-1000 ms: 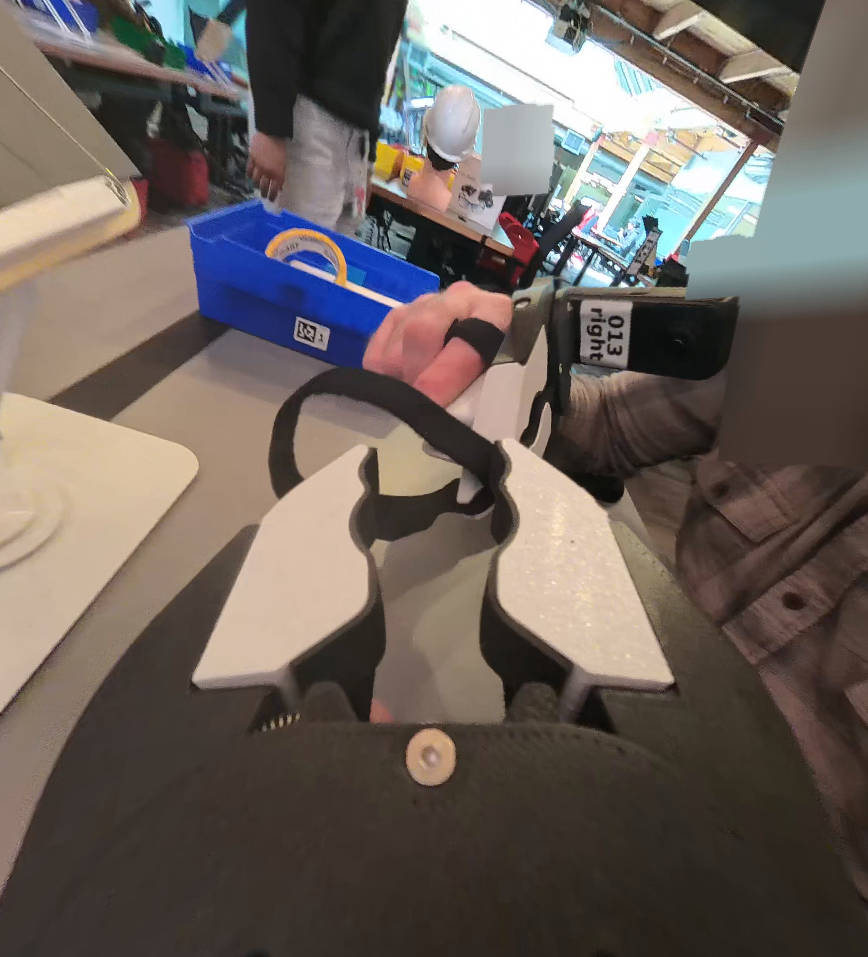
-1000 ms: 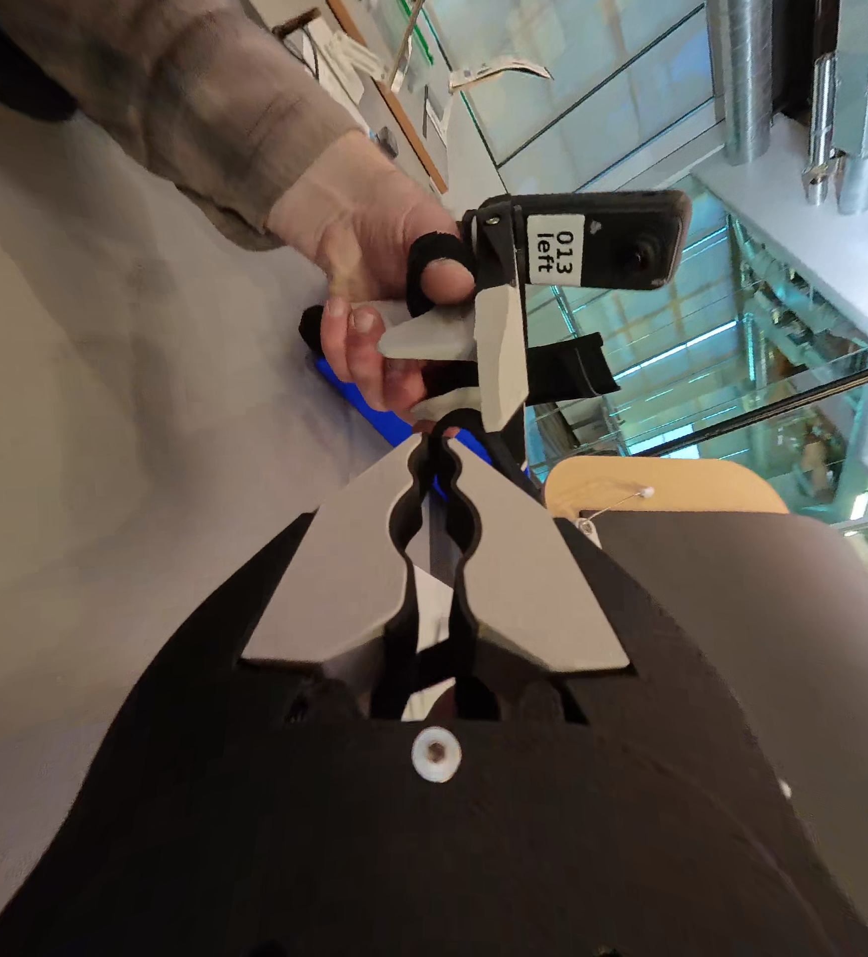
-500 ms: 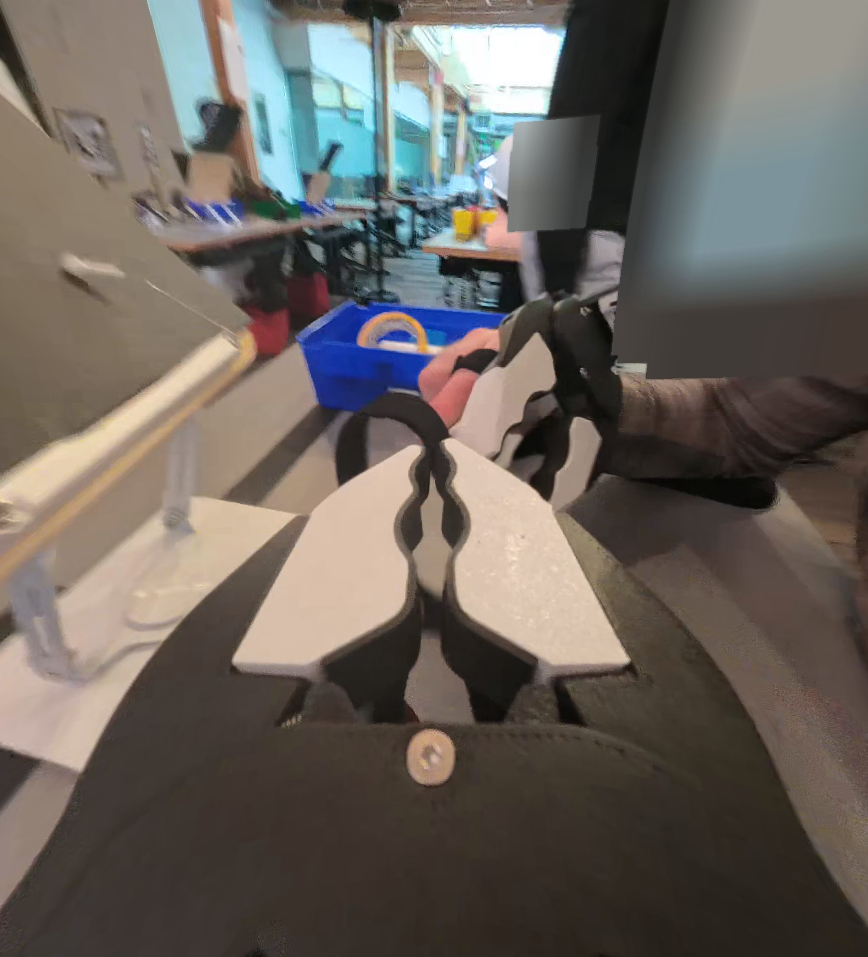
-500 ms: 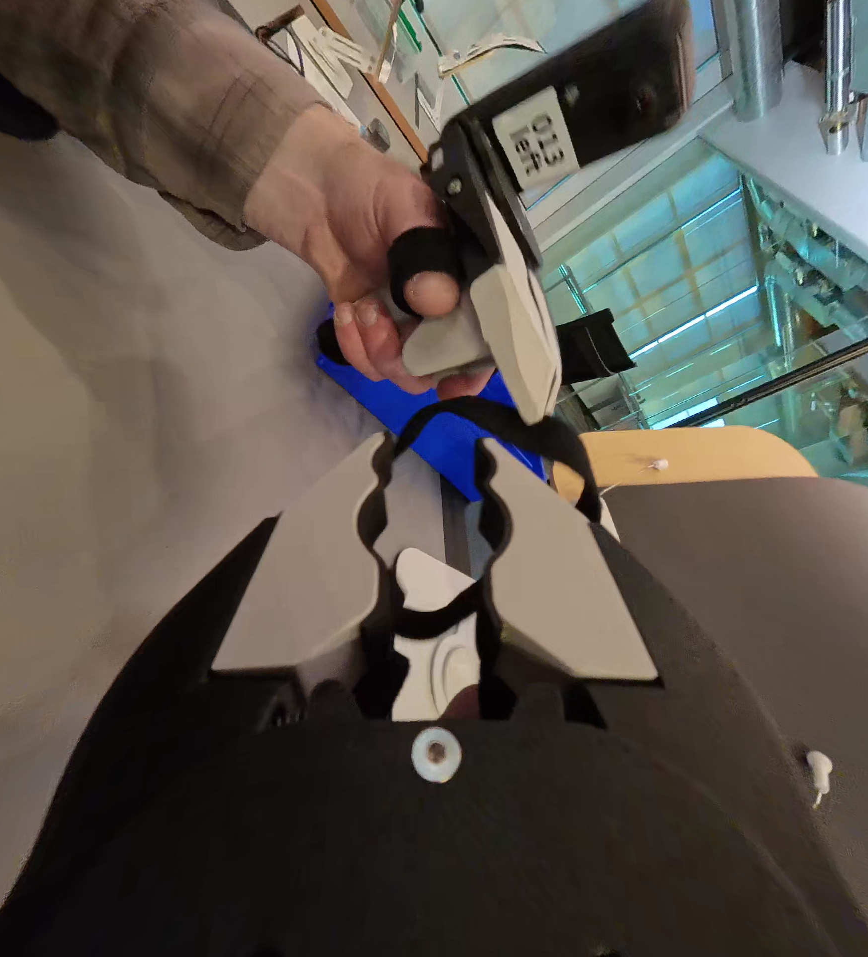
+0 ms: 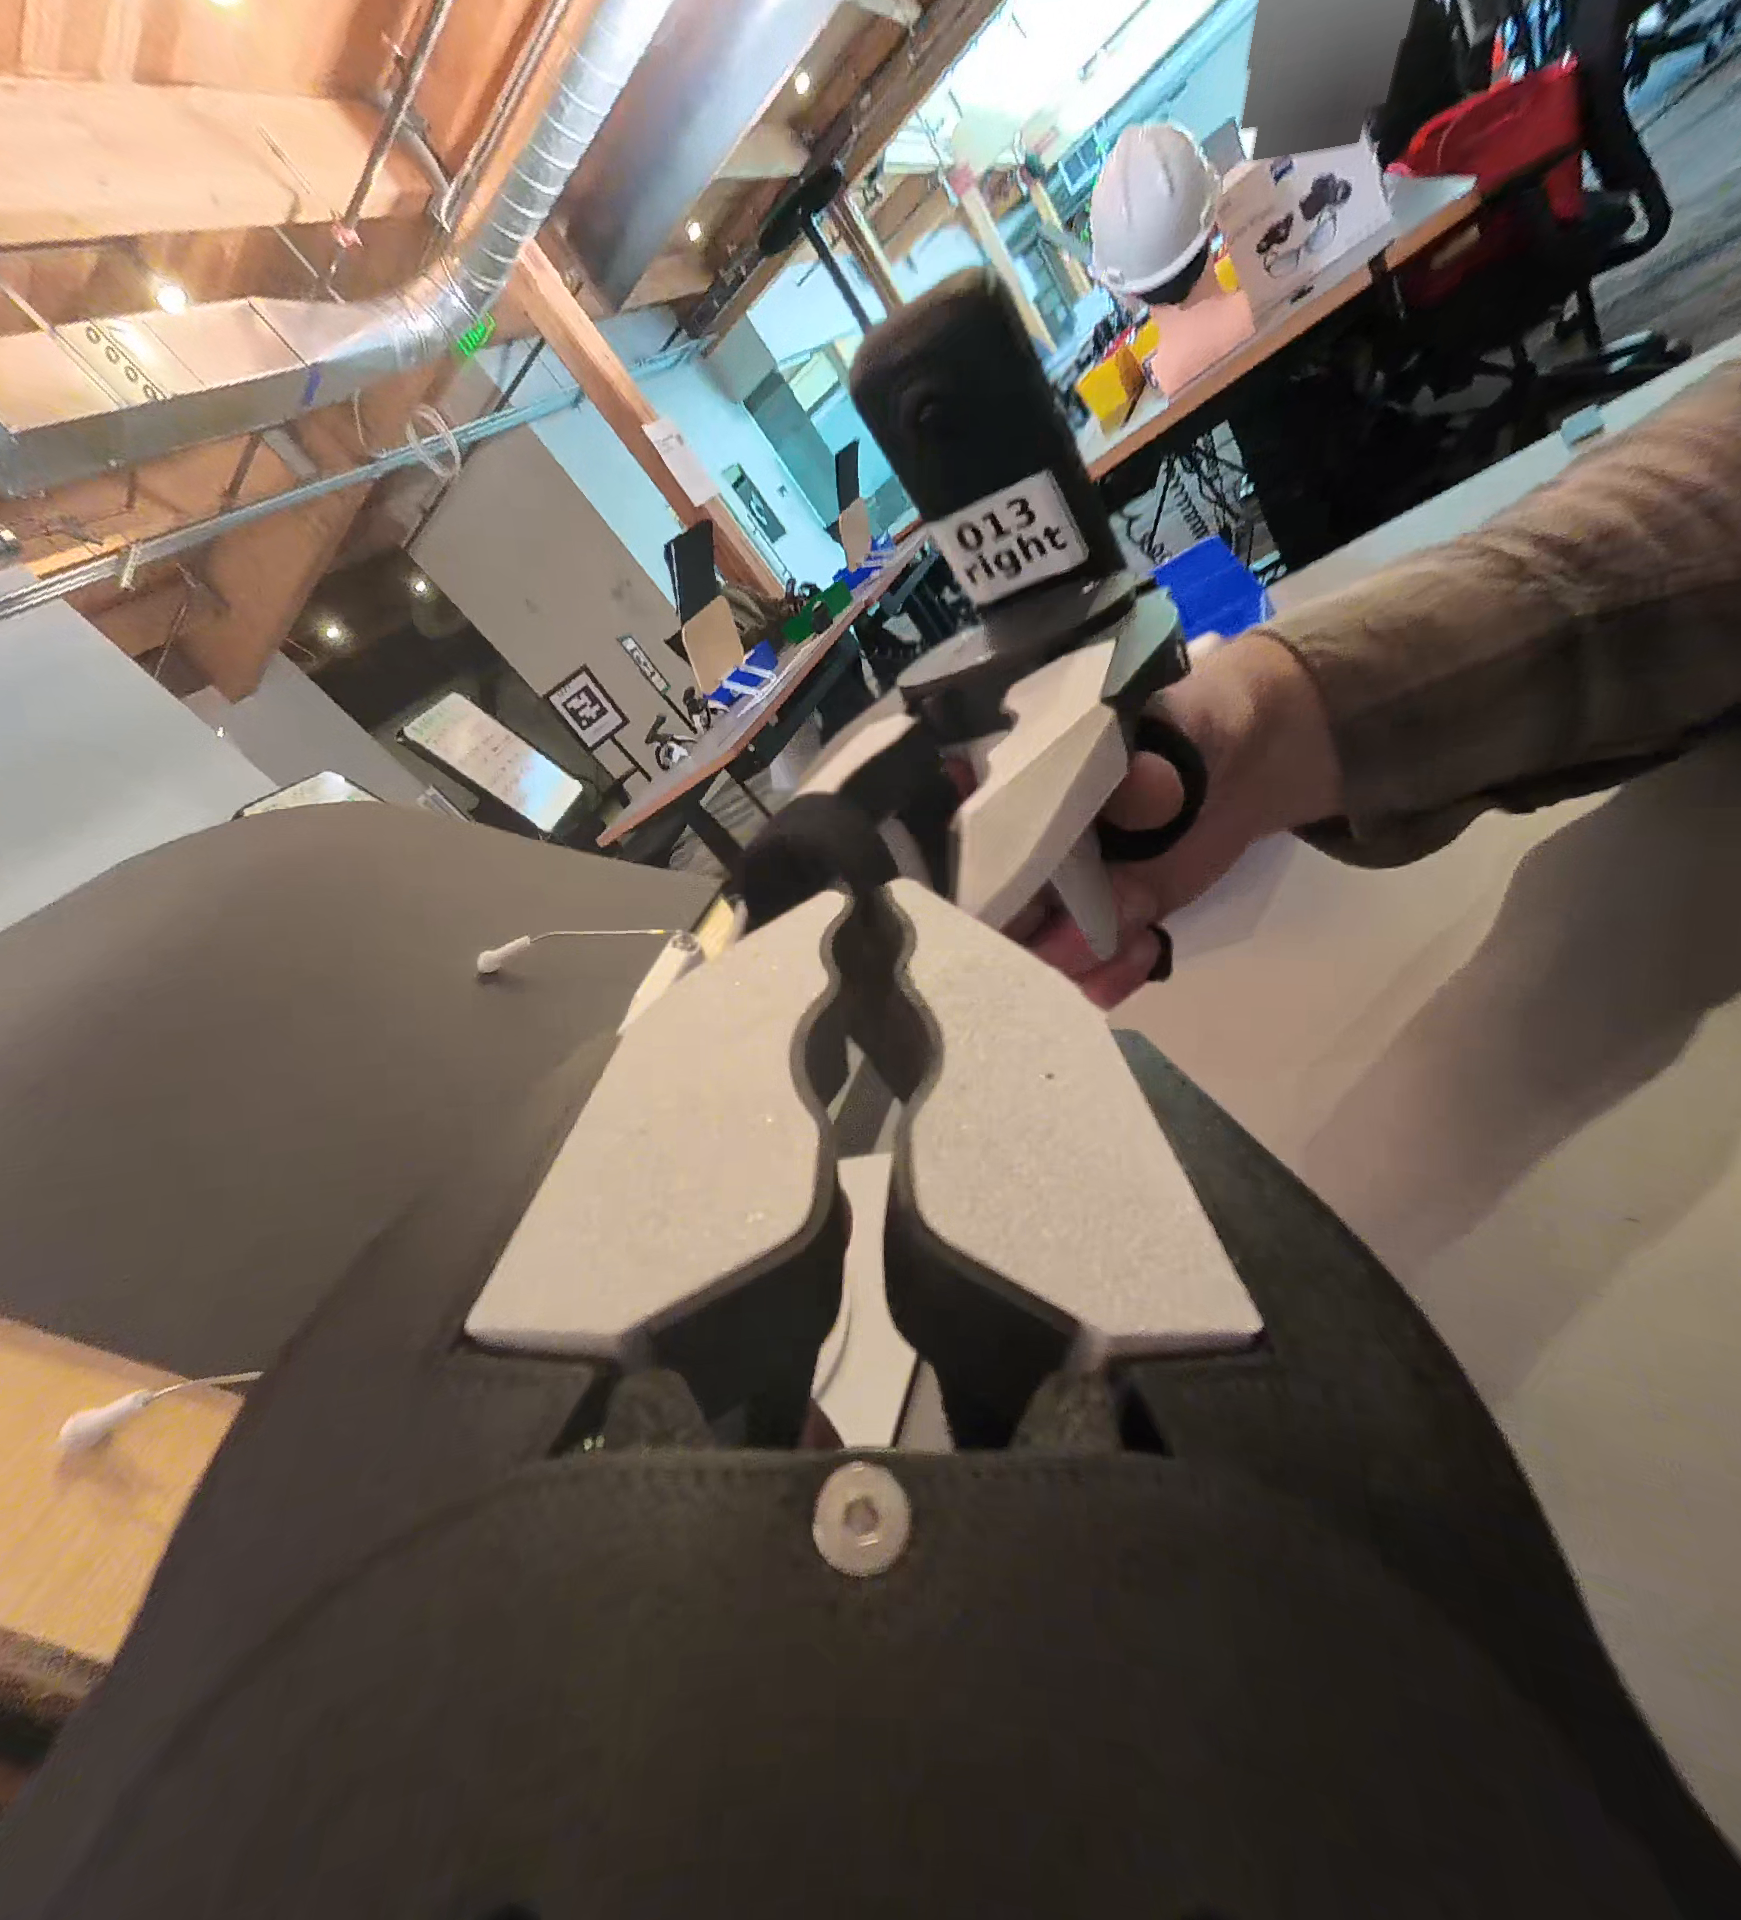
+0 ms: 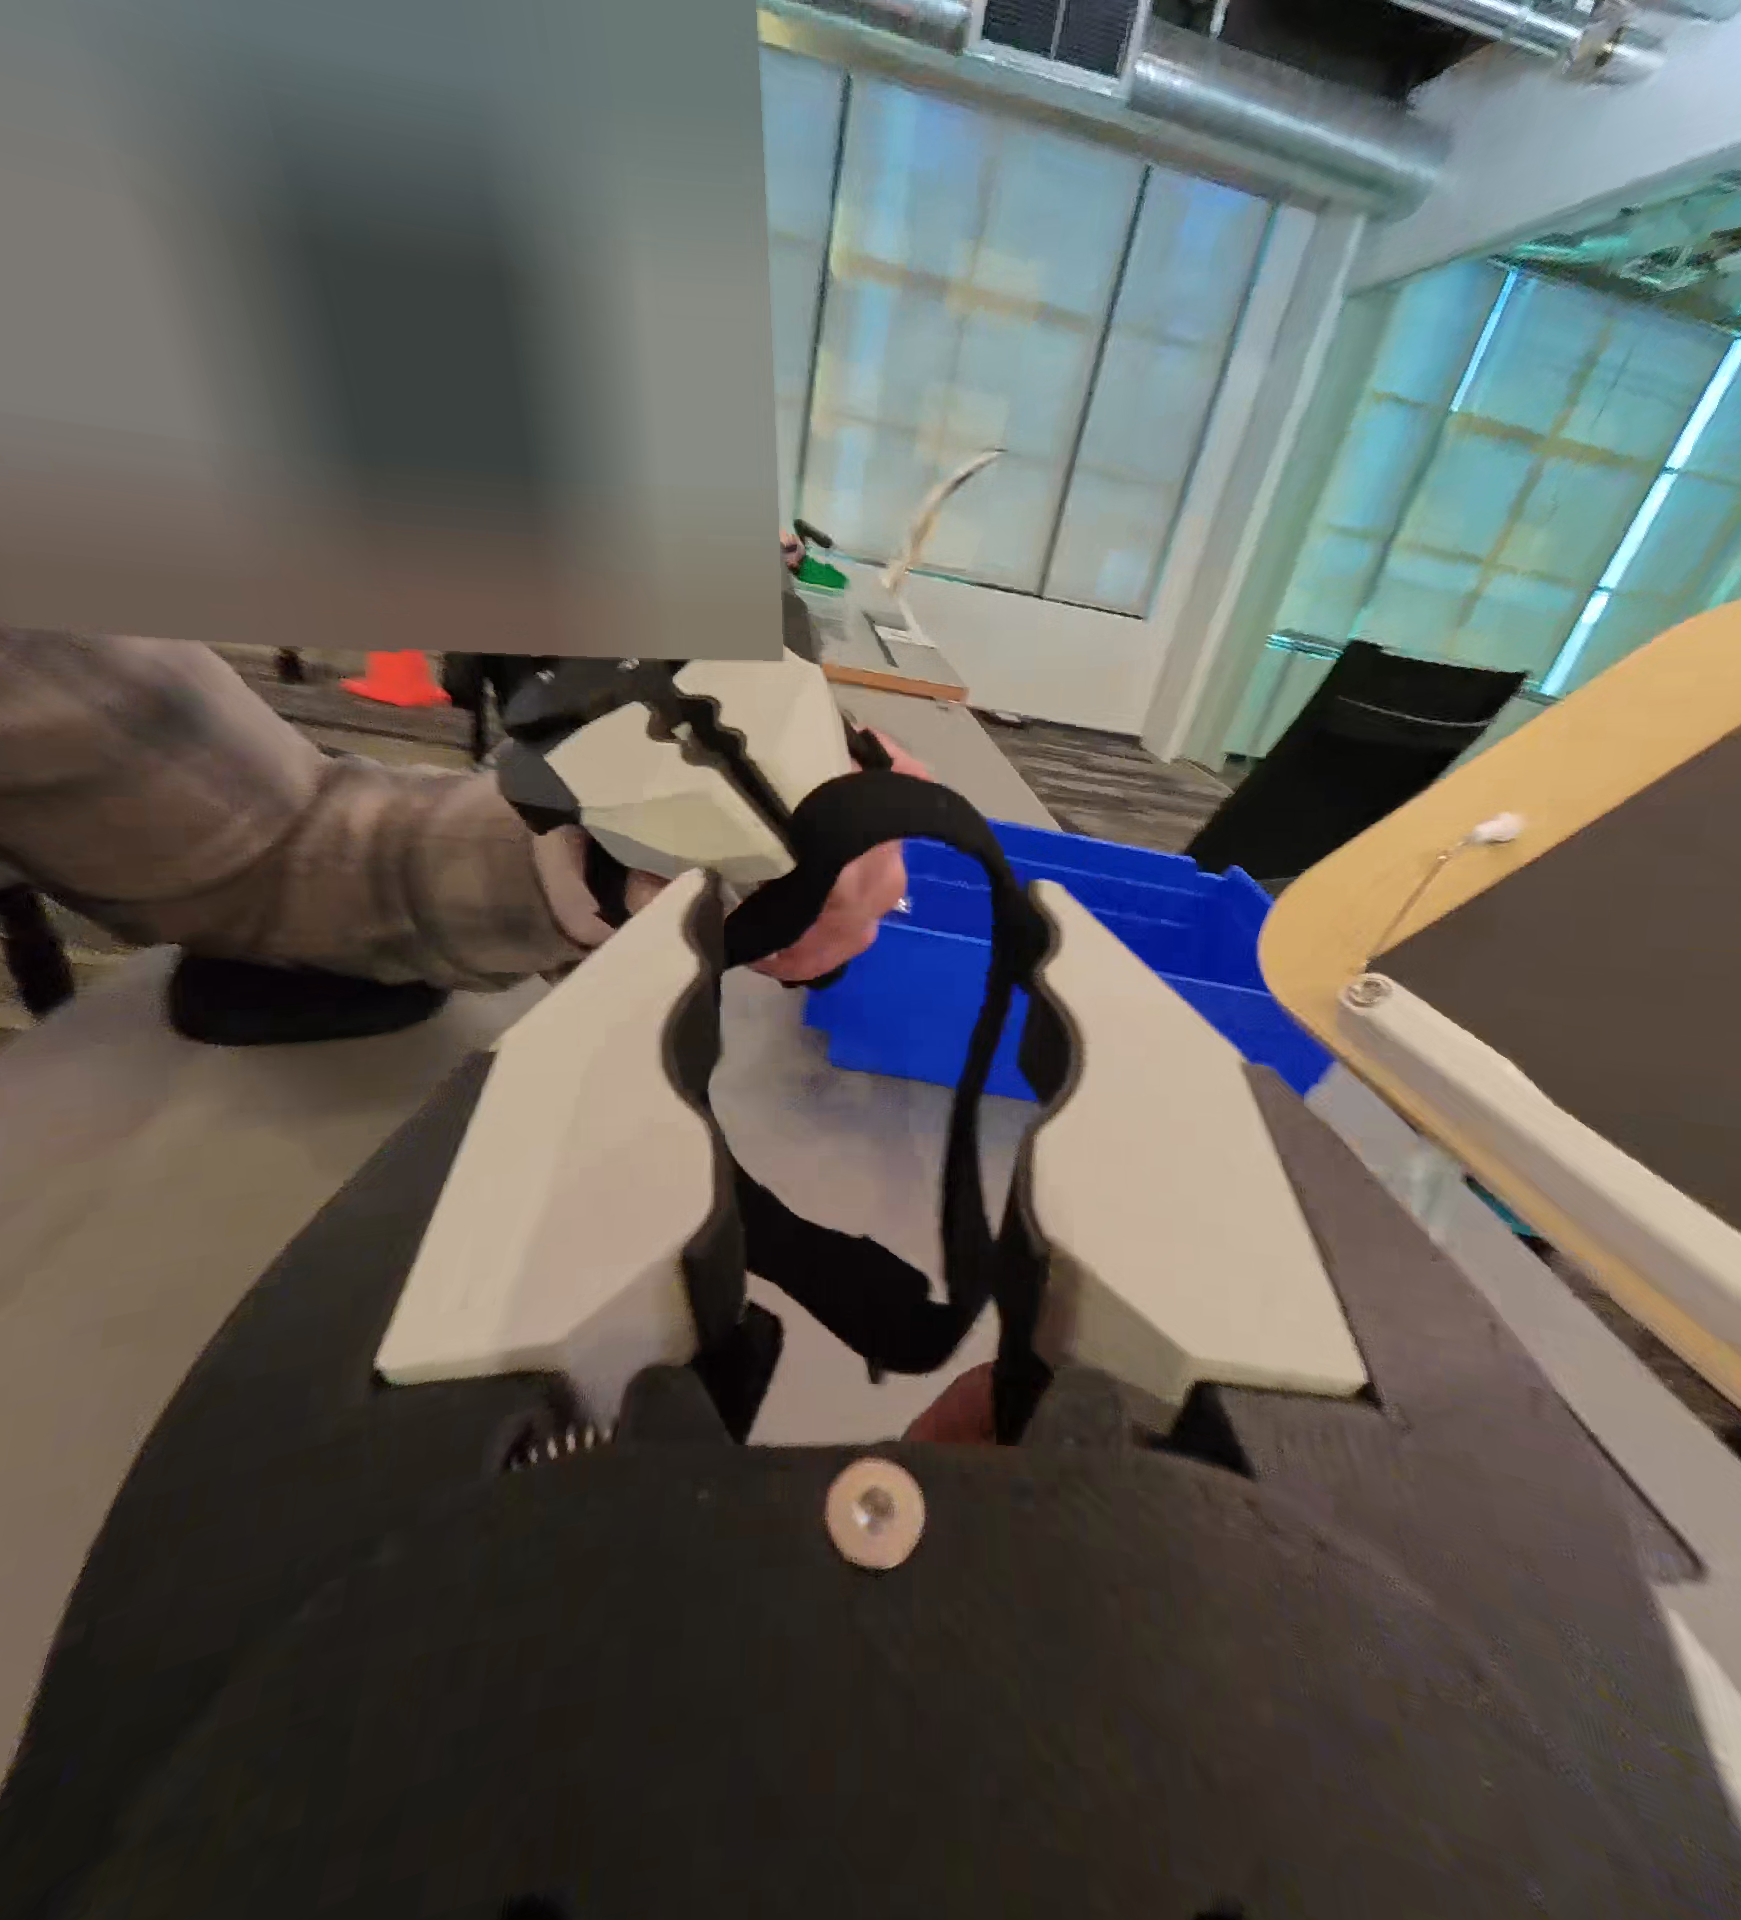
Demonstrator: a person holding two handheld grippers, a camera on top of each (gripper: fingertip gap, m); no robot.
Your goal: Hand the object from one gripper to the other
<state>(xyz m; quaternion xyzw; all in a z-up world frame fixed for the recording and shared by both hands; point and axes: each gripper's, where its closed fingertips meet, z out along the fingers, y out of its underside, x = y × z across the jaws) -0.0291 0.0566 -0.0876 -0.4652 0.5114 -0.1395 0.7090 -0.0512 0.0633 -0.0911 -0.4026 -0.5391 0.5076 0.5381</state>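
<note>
Two claws meet over the bench: left claw [image 5: 861, 925] is clamped on the black strap [image 6: 959, 1049], whose loop hangs between the wide-open right claw [image 6: 871, 904], so only withdrawal seems left.

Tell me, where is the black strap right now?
The black strap is pinched between the left gripper's fingers in the left wrist view. In the right wrist view it loops through the open right gripper, before the blue bin.

We see a matt black cloth strap [image 6: 980, 1039] between white, finely grained plastic fingers [image 6: 575, 1174] lined with dark rubbery pads. The gripper body's black plastic is rough; its screw [image 6: 874, 1524] is bright metal. The blue bin [image 6: 1105, 966] is glossy plastic, the bench [image 6: 118, 1195] smooth and matt.
</note>
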